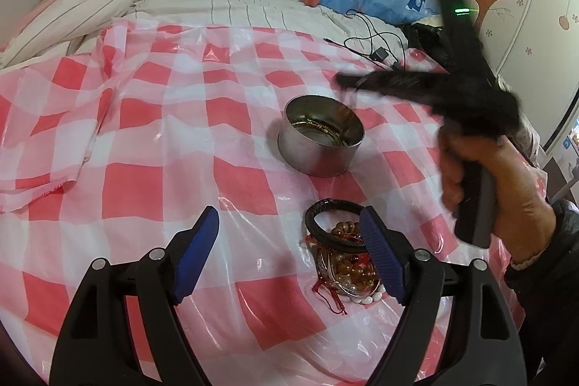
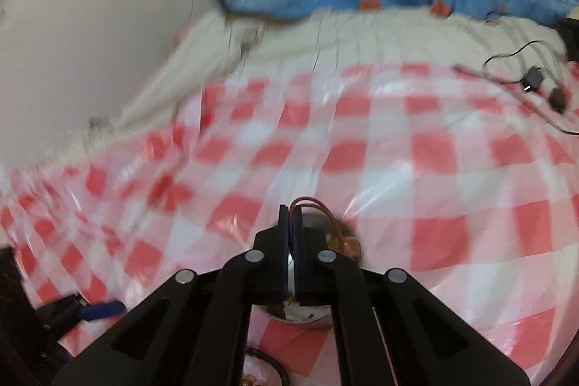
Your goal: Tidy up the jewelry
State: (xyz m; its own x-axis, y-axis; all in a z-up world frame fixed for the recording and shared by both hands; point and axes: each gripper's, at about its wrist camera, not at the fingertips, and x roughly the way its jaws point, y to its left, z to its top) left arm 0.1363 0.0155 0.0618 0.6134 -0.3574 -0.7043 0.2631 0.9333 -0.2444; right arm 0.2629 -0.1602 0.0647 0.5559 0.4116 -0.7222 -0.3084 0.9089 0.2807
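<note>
While left tongs (image 1: 289,255) gape, checked cloth (image 1: 152,118) spreads bare leftward.

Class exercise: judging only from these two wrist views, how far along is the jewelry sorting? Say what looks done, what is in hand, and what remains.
Done: the metal tin already holds some jewelry. In hand: the right gripper sits over the tin, jaws nearly closed, with a red cord looping beside its tips; whether it grips the cord is unclear. Left: the black bracelet and beaded pieces lie piled on the checked cloth, with the left gripper open above them.
</note>
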